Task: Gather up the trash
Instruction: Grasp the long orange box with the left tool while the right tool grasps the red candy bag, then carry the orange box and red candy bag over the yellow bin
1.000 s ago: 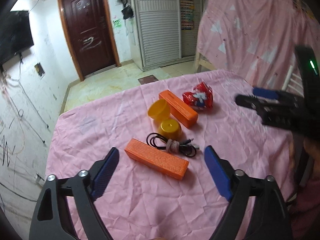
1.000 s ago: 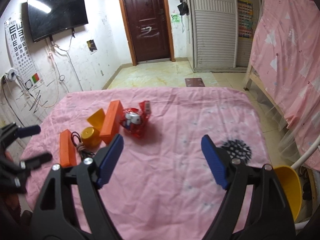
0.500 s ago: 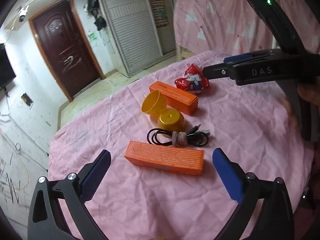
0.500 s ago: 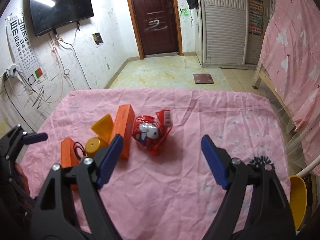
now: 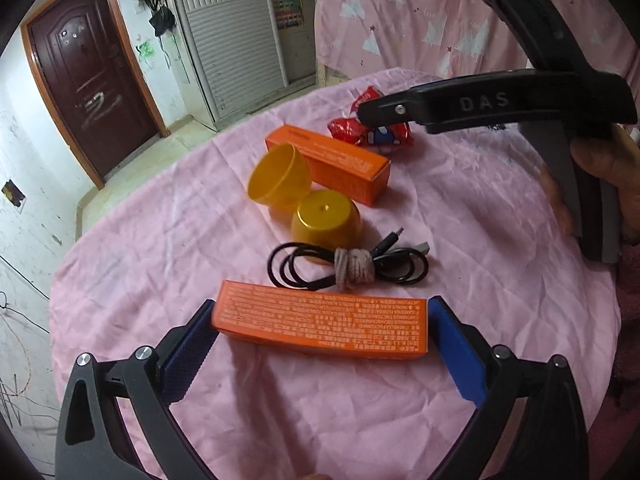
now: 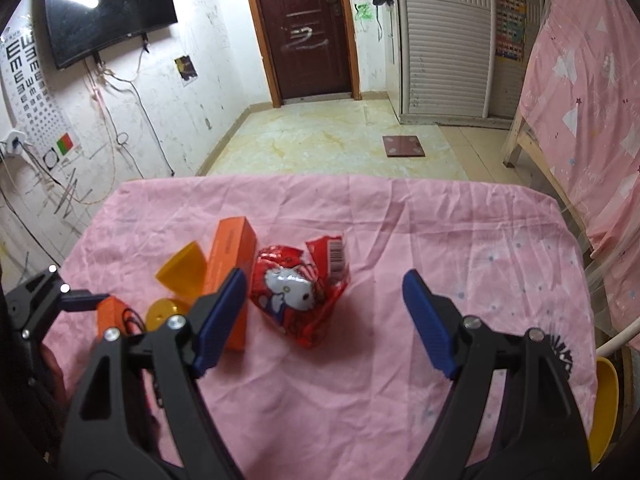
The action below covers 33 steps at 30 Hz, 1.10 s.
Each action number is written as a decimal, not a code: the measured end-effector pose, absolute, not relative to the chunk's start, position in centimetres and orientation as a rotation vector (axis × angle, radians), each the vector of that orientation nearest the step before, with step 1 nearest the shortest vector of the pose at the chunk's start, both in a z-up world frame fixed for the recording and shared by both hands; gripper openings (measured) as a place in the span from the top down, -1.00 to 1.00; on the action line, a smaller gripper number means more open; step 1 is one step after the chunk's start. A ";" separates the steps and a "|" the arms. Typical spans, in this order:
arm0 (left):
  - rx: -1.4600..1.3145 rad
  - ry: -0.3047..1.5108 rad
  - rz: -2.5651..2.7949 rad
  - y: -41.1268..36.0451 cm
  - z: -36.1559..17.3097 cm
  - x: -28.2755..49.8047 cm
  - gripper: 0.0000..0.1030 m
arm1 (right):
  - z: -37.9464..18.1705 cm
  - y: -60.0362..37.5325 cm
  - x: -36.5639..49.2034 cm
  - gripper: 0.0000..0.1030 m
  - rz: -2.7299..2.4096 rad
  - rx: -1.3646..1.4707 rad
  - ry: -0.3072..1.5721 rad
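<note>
"DAS" on the right gripper (image 5: pixel 376 114)

The right tongs' black arm (image 5: pixel 492 100) covers part of the crinkled red foil snack wrapper (image 5: pixel 376 134); the small print on the near orange cardboard box (image 5: pixel 320 326) is unreadable.

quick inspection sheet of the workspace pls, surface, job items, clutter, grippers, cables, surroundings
surface: table under a wrinkled pink cloth.
job's things: red snack wrapper, crumpled, lies ahead of the right gripper; near orange box lies between the left gripper's pads; far orange box lies flat beside the wrapper.
clutter: two yellow cups, one on its side, one mouth down.
grippers: left gripper open, pads at the near box's ends, contact unclear; right gripper open, holding nothing.
cables: coiled black cable, tied, between the near box and the cups.
surroundings: brown door, wall TV, pink curtain, yellow bin past the table's edge.
</note>
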<state>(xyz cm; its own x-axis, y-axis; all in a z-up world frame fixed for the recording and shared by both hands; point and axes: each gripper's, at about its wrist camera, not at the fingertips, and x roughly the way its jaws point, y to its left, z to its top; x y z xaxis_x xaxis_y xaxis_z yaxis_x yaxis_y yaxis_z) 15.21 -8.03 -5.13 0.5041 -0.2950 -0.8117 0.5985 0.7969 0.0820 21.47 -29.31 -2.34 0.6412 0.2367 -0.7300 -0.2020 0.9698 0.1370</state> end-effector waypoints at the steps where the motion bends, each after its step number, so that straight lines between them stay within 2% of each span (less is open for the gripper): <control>1: 0.375 0.886 -0.554 -8.0 -5.1 15.2 -0.82 | -2.5 -29.2 21.7 -0.50 0.249 0.042 0.844; 5: 0.350 0.891 -0.565 -7.8 -5.1 15.1 -0.68 | -3.0 -29.1 22.3 -0.50 0.246 0.051 0.859; 11: 0.348 0.868 -0.548 -7.6 -4.8 14.5 -0.67 | -3.3 -28.8 22.7 -0.49 0.265 0.053 0.872; 12: 0.345 0.863 -0.545 -7.6 -4.7 14.4 -0.67 | -3.4 -28.7 22.7 -0.38 0.271 0.050 0.874; 13: 0.341 0.860 -0.541 -7.6 -4.6 14.3 -0.68 | -3.5 -28.5 22.7 -0.14 0.278 0.048 0.874; 16: 0.326 0.861 -0.527 -7.2 -4.4 14.1 -0.67 | -3.6 -28.0 22.7 0.29 0.317 0.055 0.885; 21: 0.305 0.842 -0.489 -6.5 -3.7 13.5 -0.67 | -3.5 -27.4 22.3 0.35 0.334 0.040 0.886; 33: 0.264 0.733 -0.397 -6.2 1.2 12.3 -0.67 | -0.3 -29.8 19.0 0.36 0.367 0.107 0.789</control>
<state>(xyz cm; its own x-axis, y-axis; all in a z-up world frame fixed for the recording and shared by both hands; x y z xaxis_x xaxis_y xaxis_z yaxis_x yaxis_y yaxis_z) 12.30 -6.21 1.15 0.6745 -0.2573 -0.6920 0.4389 0.8934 0.0957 19.04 -29.75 -0.29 0.6450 0.3614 -0.6733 -0.2819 0.9315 0.2299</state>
